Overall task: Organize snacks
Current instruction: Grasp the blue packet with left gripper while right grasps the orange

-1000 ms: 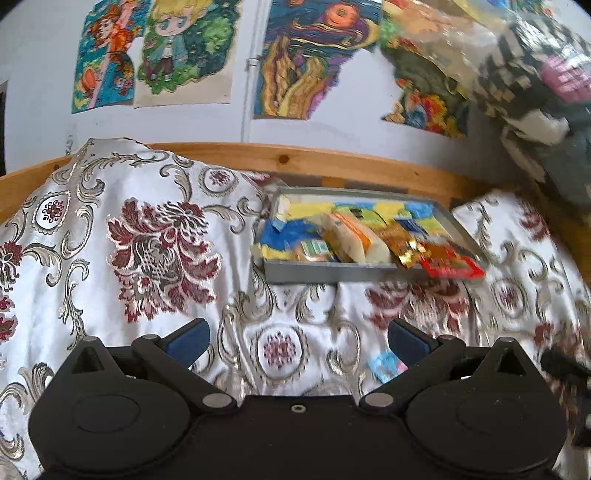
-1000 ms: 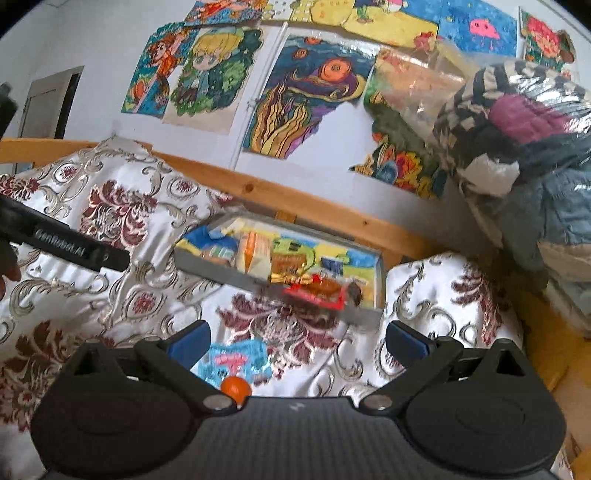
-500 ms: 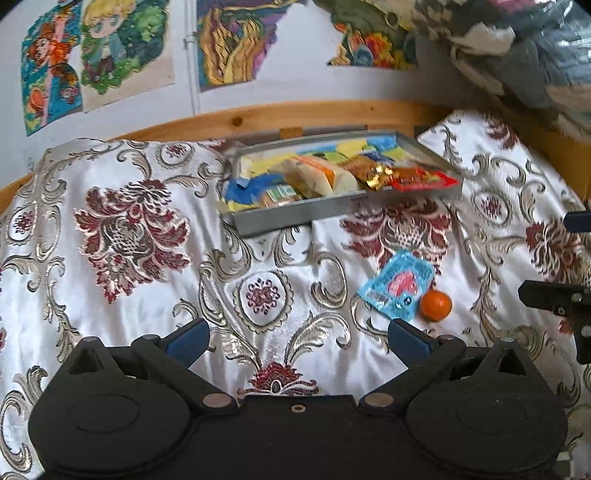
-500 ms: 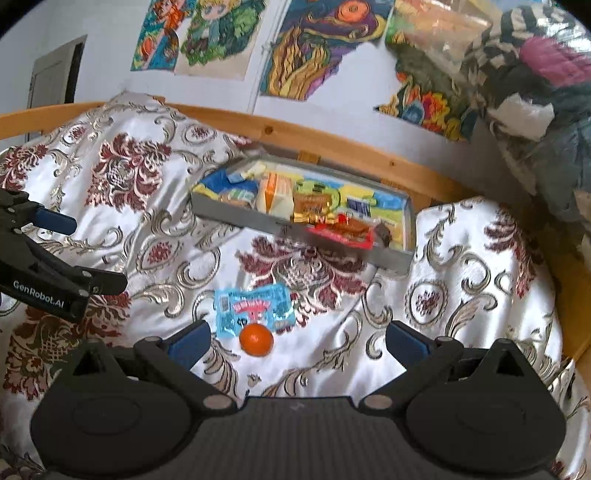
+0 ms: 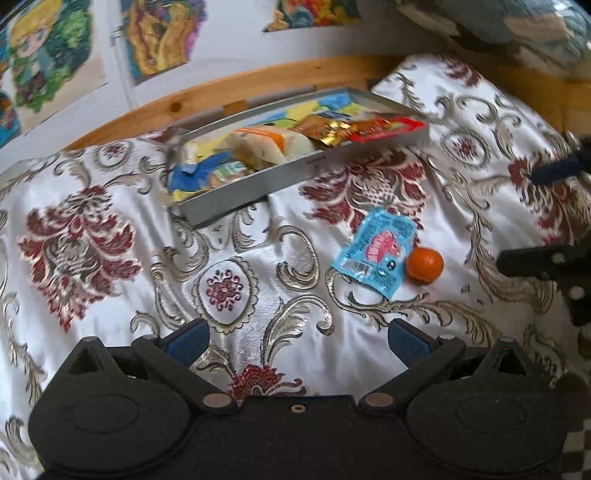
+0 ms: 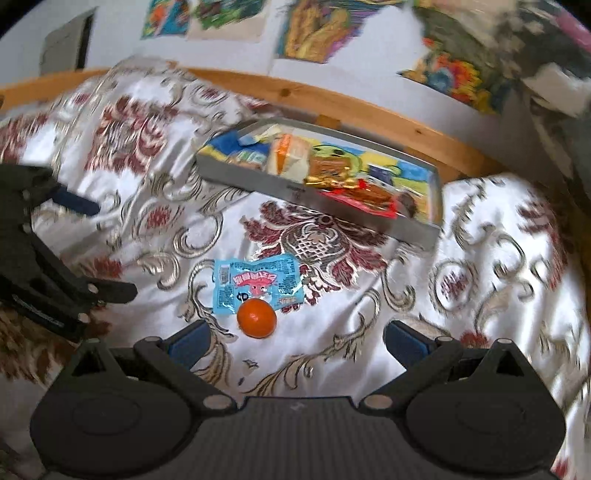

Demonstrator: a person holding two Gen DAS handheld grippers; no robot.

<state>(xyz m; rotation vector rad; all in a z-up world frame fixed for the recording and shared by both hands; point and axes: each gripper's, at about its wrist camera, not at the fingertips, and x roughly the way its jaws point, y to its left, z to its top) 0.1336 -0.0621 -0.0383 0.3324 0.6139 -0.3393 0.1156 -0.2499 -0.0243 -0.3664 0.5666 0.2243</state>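
A light blue snack packet [image 5: 375, 253] [image 6: 257, 283] lies flat on the patterned bedspread, with a small orange fruit [image 5: 424, 264] [image 6: 256, 318] touching its near edge. Beyond them sits a grey metal tray [image 5: 258, 186] [image 6: 295, 190] holding several wrapped snacks. My left gripper [image 5: 297, 341] is open and empty, low over the cloth, left of the packet. My right gripper [image 6: 295, 338] is open too, with the orange just ahead of its left finger. Each gripper shows at the edge of the other's view.
A wooden bed rail [image 5: 229, 92] [image 6: 369, 107] runs behind the tray, under a wall of colourful drawings [image 6: 321, 29]. Bagged bedding [image 5: 517, 22] is piled at the far right. The white and red floral bedspread [image 5: 81, 243] covers the whole surface.
Both grippers have tilted down and moved closer to the bedspread, so the packet and the orange now lie nearer and larger in both views. Nothing has been picked up.
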